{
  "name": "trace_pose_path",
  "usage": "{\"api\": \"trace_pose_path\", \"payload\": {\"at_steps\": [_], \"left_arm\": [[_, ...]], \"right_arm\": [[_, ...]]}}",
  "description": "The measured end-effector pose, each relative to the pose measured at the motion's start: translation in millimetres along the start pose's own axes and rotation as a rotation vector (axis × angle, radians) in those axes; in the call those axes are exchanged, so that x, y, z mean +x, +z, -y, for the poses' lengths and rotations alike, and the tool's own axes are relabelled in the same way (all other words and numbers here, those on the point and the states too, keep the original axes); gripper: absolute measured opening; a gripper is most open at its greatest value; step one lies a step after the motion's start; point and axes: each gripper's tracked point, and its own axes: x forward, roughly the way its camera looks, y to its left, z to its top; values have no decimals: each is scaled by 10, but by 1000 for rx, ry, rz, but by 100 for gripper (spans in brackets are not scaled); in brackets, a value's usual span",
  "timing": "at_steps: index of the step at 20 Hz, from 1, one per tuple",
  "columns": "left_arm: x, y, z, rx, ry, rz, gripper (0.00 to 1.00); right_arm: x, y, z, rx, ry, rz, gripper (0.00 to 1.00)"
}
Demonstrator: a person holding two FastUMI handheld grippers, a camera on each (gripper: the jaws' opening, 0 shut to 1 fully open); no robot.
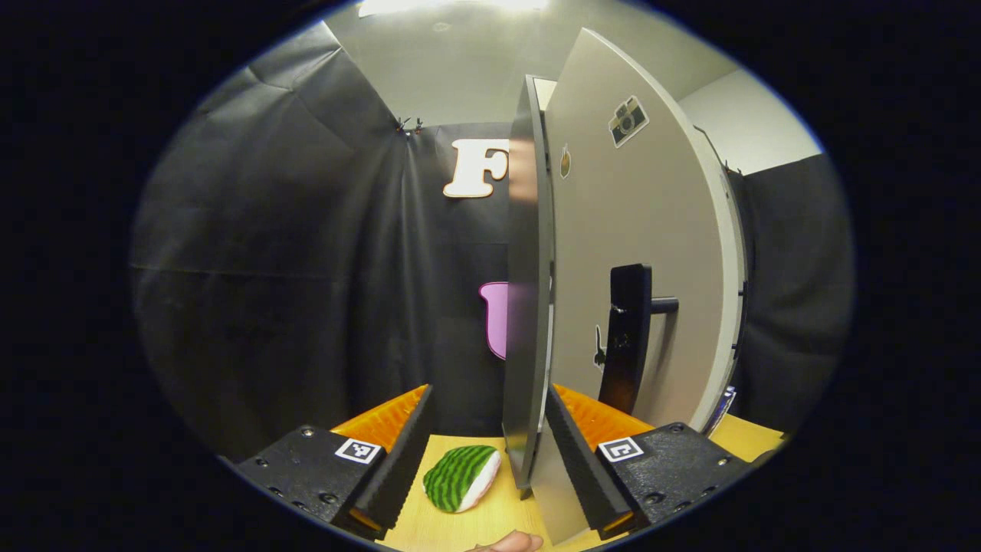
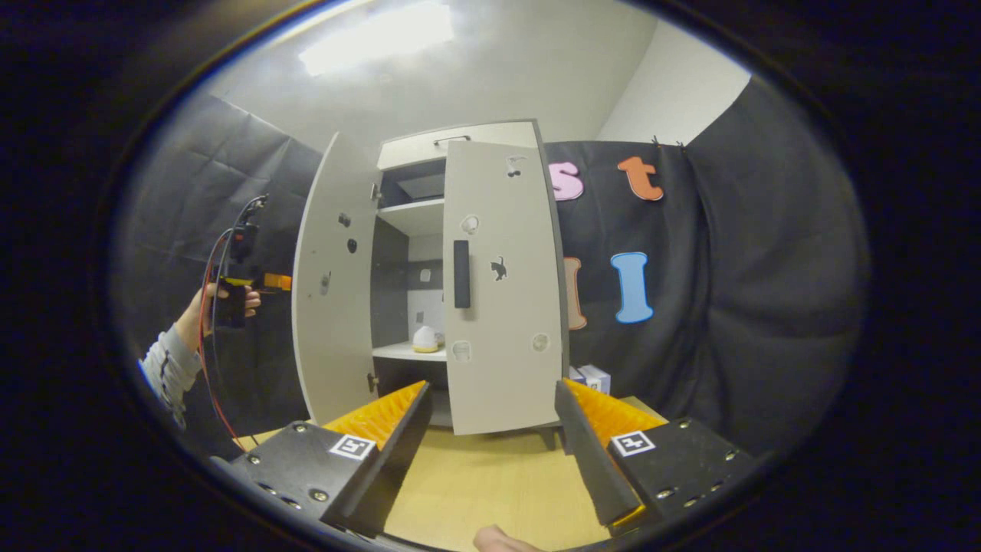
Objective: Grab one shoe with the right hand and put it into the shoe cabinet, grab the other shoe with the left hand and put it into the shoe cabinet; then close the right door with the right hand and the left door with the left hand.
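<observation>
Spread wide and empty, the left tool (image 1: 487,452) straddles the free edge of the shoe cabinet's open left door (image 1: 529,307), ready to push it shut, while the right tool (image 2: 490,445), also wide and empty, faces the nearly closed right door (image 2: 502,307)

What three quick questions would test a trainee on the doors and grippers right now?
1. True or false: the right door is wide open.
2. The left gripper is: A open, B shut on the handle.
3. Fill in: the left door stands ___.
Key: 1 false; 2 A; 3 open.
</observation>
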Motion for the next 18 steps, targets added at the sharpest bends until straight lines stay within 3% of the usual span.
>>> {"api": "trace_pose_path", "payload": {"at_steps": [4,8,18], "left_arm": [[-1,-53,244,-55,-33,-42,92],[10,-58,514,-40,-73,-46,92],[96,-42,815,28,-56,-24,92]], "right_arm": [[-54,-62,6,-17,21,5,96],[-76,-149,111,-30,1,-6,96],[-90,-270,334,5,-36,-19,96]]}}
